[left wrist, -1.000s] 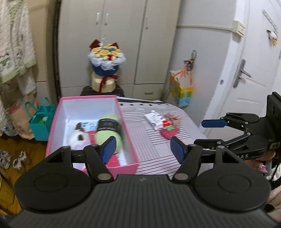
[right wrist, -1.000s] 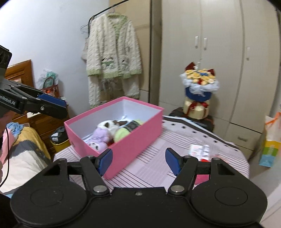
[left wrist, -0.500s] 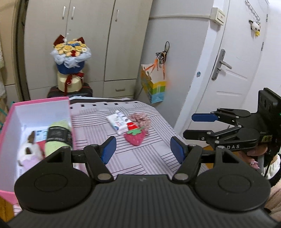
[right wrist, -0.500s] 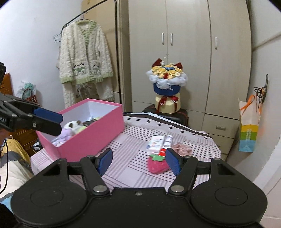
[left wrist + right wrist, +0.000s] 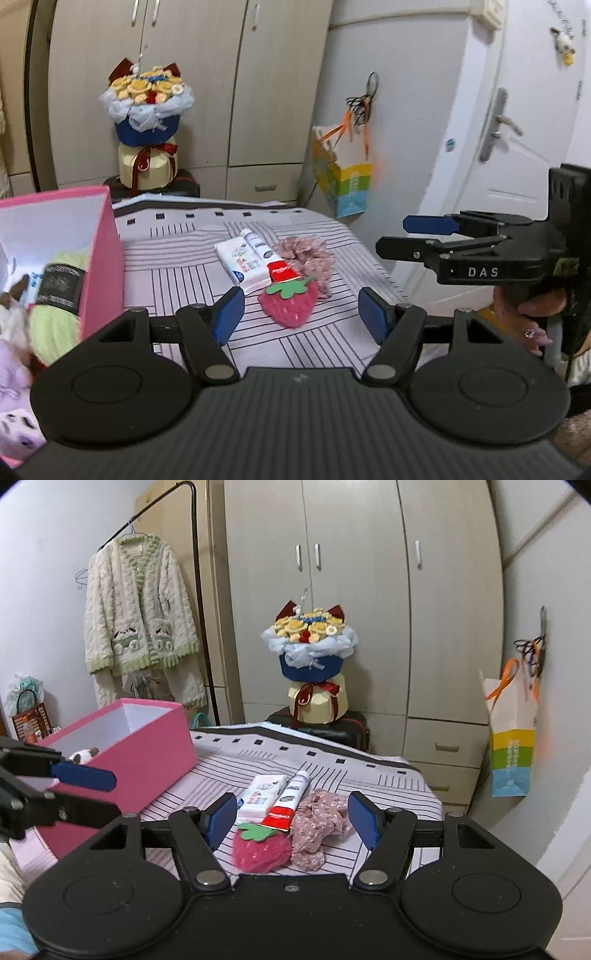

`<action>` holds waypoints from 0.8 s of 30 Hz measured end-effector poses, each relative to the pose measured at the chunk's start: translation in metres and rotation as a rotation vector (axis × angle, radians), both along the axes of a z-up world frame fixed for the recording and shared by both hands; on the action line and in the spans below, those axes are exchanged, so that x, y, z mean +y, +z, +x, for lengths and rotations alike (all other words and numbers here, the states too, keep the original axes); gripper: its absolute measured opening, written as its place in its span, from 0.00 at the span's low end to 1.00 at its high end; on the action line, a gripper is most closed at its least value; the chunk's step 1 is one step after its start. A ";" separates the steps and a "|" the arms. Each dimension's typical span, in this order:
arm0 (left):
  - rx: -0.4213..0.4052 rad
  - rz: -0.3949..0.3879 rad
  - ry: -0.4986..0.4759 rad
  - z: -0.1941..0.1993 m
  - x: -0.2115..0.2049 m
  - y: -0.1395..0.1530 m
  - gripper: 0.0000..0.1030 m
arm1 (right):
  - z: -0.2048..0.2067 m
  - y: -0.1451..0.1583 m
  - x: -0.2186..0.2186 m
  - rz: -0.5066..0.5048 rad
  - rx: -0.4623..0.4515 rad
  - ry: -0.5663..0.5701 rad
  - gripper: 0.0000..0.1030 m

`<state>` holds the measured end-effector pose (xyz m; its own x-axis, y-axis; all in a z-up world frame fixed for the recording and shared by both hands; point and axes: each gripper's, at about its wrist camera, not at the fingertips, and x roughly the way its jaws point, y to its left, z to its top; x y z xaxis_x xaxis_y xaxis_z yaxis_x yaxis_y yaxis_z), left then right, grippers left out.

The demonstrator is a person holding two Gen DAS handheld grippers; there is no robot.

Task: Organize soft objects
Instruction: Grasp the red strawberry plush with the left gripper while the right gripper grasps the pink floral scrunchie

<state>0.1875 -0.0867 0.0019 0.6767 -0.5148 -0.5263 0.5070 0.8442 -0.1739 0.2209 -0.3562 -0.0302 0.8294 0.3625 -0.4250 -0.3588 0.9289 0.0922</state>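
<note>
Strawberry plush (image 5: 258,850) between spread right tongs (image 5: 291,821)

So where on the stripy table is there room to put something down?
Bare striped cloth lies between the pink cardboard box and the white carton. The carton, toothpaste tube, fuzzy red strawberry and pink floral scrunchie crowd together.

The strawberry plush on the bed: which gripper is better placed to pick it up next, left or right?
Right. The right gripper is open with the strawberry plush framed between its fingers; the left gripper, also open, sits nearer the pink box.
</note>
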 end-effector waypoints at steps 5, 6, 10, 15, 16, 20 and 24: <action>-0.009 0.049 0.036 0.017 -0.017 -0.028 0.65 | 0.034 -0.019 0.003 -0.041 0.046 0.035 0.69; -0.006 0.049 0.046 0.021 -0.019 -0.032 0.65 | 0.043 -0.023 0.004 -0.043 0.058 0.044 0.69; 0.015 0.056 0.057 0.041 -0.035 -0.051 0.65 | 0.072 -0.038 0.000 -0.014 0.092 0.072 0.69; 0.140 0.034 0.056 0.068 -0.055 -0.075 0.65 | 0.108 -0.063 -0.002 0.041 0.169 0.073 0.69; 0.131 0.031 0.061 0.070 -0.057 -0.078 0.65 | 0.112 -0.067 -0.002 0.047 0.181 0.073 0.69; 0.060 0.082 0.080 0.075 -0.072 -0.084 0.65 | 0.126 -0.081 0.001 0.049 0.223 0.082 0.69; 0.043 0.117 0.097 0.082 -0.081 -0.091 0.65 | 0.133 -0.090 0.002 0.076 0.260 0.095 0.54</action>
<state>0.2698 -0.1674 -0.0895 0.6956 -0.3816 -0.6087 0.4164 0.9046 -0.0913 0.3540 -0.3538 -0.1198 0.6572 0.4720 -0.5876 -0.3991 0.8793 0.2600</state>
